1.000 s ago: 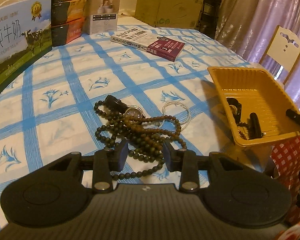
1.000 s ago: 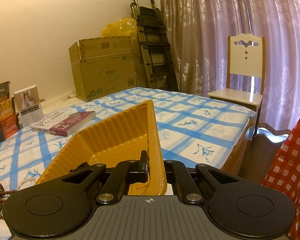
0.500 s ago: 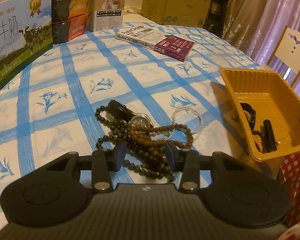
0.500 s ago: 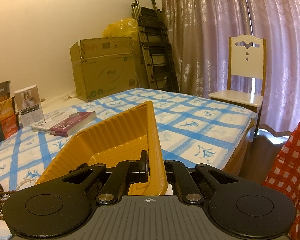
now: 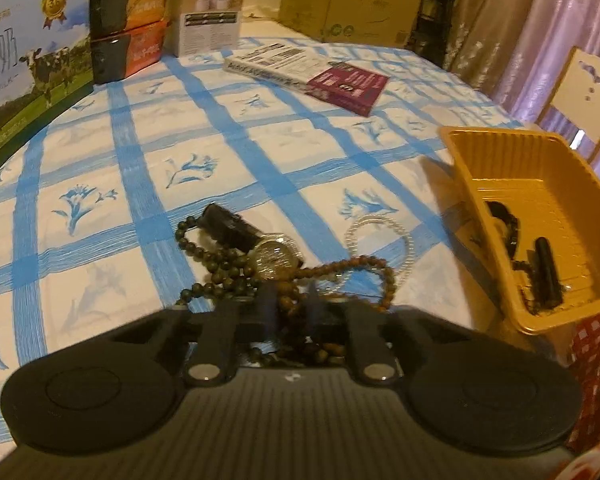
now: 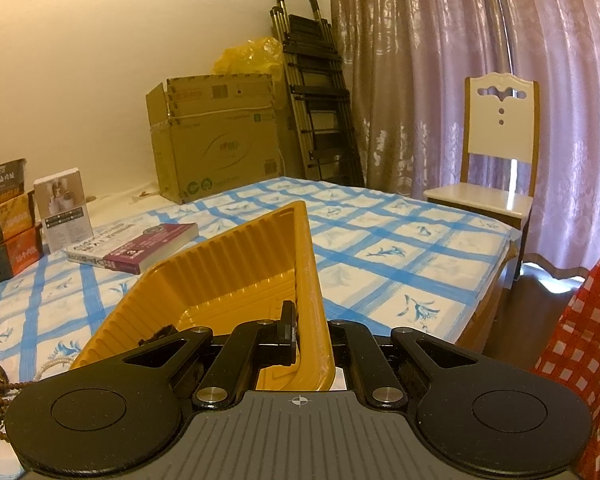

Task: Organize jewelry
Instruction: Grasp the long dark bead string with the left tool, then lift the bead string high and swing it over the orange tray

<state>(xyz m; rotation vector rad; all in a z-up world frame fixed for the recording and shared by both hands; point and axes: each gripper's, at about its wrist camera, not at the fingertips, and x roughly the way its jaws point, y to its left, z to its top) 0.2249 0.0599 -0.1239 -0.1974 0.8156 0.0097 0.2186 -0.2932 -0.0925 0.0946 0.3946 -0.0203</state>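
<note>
A tangle of bead strings lies on the blue-checked cloth: dark green beads, brown beads, a watch with a black strap, and a clear bead bracelet. My left gripper has closed on the brown beads in the pile. The yellow tray stands at the right with dark jewelry inside. My right gripper is shut on the tray's near right wall, one finger inside and one outside.
A book, a milk carton box, stacked orange boxes and a white box stand at the back. A cardboard box, a folded ladder and a chair lie beyond the table.
My left gripper moved forward over the pile and its jaws closed from wide open onto the brown beads. The right gripper and tray stayed still.
</note>
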